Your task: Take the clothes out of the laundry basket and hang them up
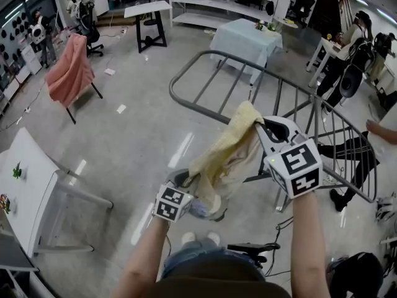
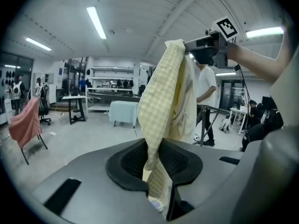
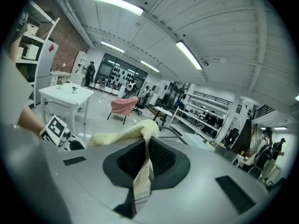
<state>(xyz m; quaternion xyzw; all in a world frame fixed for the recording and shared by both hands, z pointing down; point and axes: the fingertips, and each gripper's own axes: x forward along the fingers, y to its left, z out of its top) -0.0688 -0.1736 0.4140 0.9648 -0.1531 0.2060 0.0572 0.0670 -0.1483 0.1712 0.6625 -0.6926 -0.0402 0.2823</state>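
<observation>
Closest to me, my left tongs (image 1: 186, 182) were clamped on the lower end of the yellow checked cloth (image 1: 226, 154). It stretched up and rightward to my right tongs (image 1: 263, 129), which were closed on its top end and held it in the air beside the grey drying rack (image 1: 172, 82).

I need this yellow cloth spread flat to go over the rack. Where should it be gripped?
Grip the yellow cloth at two spots along one edge, coming from the near side, away from the rack. It hangs bunched between the right gripper, shut on its top end, and the left gripper, shut lower down, so pulling apart would likely flatten it.
</observation>
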